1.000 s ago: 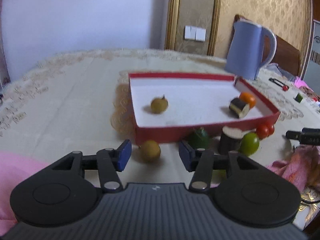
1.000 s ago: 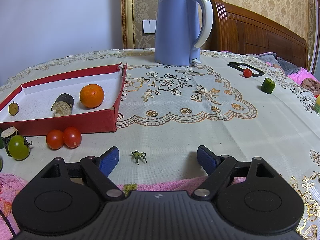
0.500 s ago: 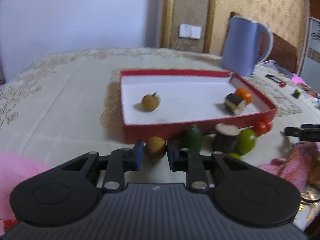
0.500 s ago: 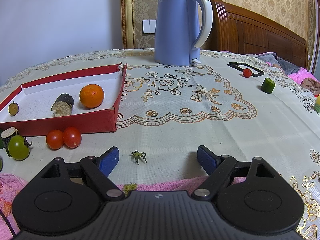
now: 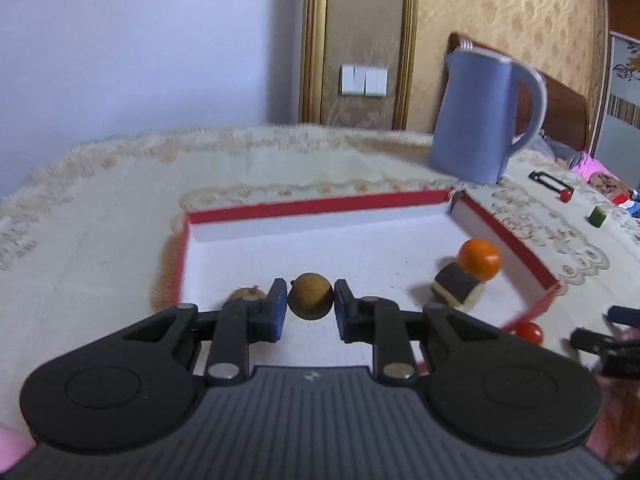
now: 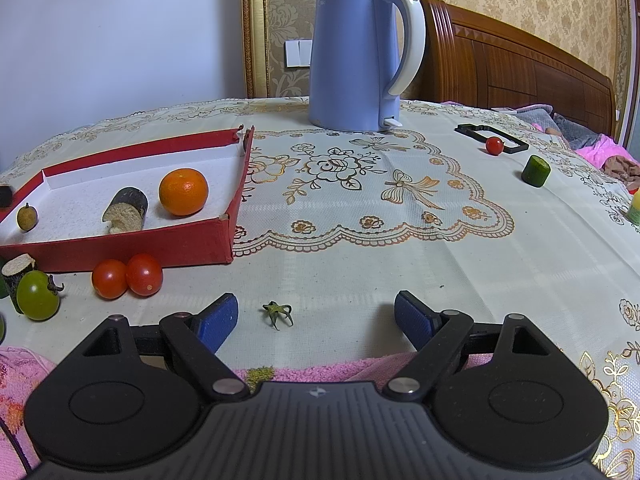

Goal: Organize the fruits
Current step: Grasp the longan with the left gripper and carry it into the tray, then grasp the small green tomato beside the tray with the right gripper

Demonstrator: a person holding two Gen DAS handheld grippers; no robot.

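My left gripper [image 5: 311, 307] is shut on a round brown fruit [image 5: 311, 297] and holds it above the near part of the red tray [image 5: 320, 203]. A second brown fruit [image 5: 245, 294] lies in the tray, partly hidden behind my left finger. An orange [image 5: 479, 259] and a dark cut chunk [image 5: 458, 283] lie at the tray's right. In the right wrist view my right gripper [image 6: 316, 322] is open and empty above the tablecloth, with two red tomatoes [image 6: 127, 278], a green tomato [image 6: 37, 295] and the tray [image 6: 132, 246] to its left.
A blue kettle [image 6: 356, 56] stands at the back of the table. A small red tomato [image 6: 495, 145] by a black frame [image 6: 490, 139] and a green cut piece [image 6: 535, 171] lie far right. A green stem [image 6: 277, 313] lies between my right fingers. Pink cloth [image 6: 320, 368] lies at the near edge.
My left gripper closed on the brown fruit in front of the tray, lifted it and moved it forward over the tray. My right gripper has not moved.
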